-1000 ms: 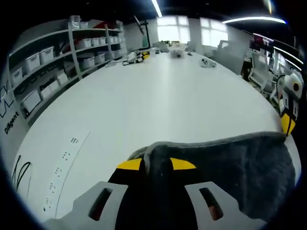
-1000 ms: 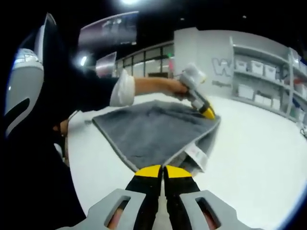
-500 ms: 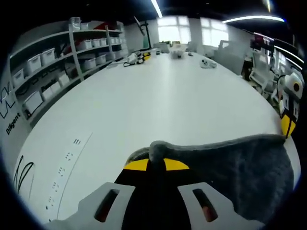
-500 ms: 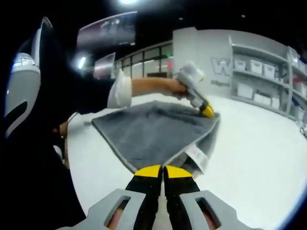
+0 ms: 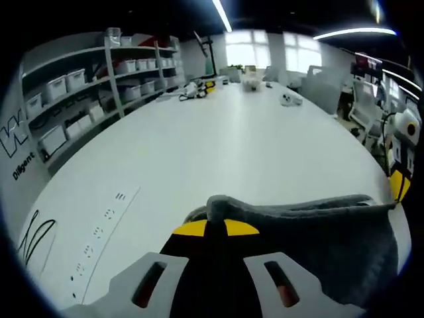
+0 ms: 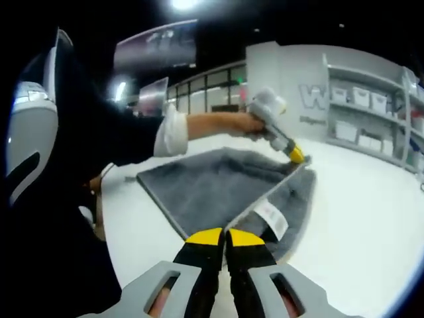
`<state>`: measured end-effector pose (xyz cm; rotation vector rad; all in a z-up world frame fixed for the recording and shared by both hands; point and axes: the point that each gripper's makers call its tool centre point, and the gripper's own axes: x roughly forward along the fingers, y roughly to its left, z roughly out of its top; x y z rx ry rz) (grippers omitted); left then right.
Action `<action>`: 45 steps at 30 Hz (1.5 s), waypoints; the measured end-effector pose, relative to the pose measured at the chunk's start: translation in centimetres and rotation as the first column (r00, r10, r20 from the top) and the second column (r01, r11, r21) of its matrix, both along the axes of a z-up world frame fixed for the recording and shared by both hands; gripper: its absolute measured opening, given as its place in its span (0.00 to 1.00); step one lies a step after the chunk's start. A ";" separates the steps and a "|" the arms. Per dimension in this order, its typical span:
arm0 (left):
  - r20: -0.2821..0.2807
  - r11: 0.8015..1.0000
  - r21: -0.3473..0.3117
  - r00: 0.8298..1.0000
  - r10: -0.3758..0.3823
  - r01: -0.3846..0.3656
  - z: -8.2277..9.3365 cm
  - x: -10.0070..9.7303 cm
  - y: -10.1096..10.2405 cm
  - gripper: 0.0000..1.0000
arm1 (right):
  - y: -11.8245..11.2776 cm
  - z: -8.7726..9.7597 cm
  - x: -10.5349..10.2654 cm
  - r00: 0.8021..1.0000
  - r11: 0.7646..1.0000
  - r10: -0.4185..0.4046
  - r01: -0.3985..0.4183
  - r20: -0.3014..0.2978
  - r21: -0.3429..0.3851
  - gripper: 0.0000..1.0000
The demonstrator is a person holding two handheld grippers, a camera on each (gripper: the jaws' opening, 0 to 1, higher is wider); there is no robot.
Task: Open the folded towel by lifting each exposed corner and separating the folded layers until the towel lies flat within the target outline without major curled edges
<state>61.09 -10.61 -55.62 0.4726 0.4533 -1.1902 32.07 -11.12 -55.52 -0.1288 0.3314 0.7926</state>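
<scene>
Here, in the left gripper view, the left gripper (image 5: 215, 227) had its yellow-tipped jaws pressed together on a corner of the grey towel (image 5: 318, 245), which bunched up over the tips and stretched away to the right, lifted a little above the white table (image 5: 218, 146). The right gripper (image 5: 399, 172) stood at the far right edge, at the towel's other end. Shelves (image 5: 79, 93) with bins lined the wall to the left. In the right gripper view, the right gripper (image 6: 226, 237) also had its jaws closed, pinching the near corner of the towel (image 6: 212, 192) just beside its white label (image 6: 271, 217). The person's hand (image 6: 242, 124) held the left gripper (image 6: 296, 156) at the far corner. Between the two corners the upper layer appeared raised and pulled taut, with a lower layer showing beneath its edge on the right. Judging from this, the unfolding seemed under way but unfinished: a fold remained, the cloth was not yet laid flat, and no target outline could be made out around it.
</scene>
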 end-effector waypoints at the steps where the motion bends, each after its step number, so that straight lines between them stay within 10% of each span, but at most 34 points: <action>1: -0.002 1.000 -0.005 1.000 0.005 -0.005 0.2 0.0 0.2 0.07 | 0.1 0.1 0.0 1.000 1.000 0.005 -0.005 0.002 -0.001 0.00; 25: 0.042 0.993 -0.061 0.994 0.105 -0.103 3.7 -1.1 3.6 0.07 | 3.6 2.5 -1.2 0.993 0.990 0.112 -0.114 0.032 0.078 0.00; 45: 0.090 0.970 -0.130 0.971 0.220 -0.207 6.1 -1.8 10.5 0.06 | 8.2 4.0 -1.5 0.979 0.976 0.198 -0.202 0.050 0.083 0.00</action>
